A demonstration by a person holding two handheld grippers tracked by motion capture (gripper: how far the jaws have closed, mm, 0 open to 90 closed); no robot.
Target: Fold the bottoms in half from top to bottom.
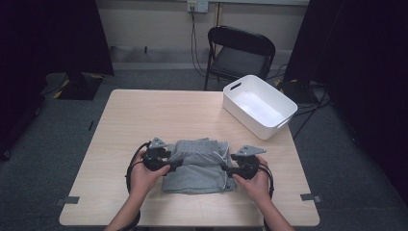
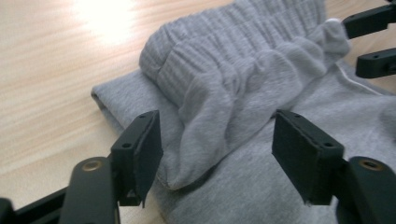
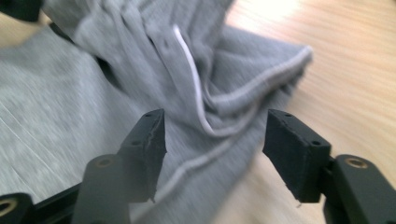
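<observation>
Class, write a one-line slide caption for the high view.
Two open grippers flank folded grey sweatpants on a wooden table.

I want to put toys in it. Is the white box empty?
Empty. The white box shows only its bare white bottom in the high view.

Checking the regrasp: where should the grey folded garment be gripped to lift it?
Grip the grey garment at its two short ends, the left gripper from the left, the right gripper from the right. Both stand open there now, and the thick ribbed fold on top gives the pads bulk.
</observation>
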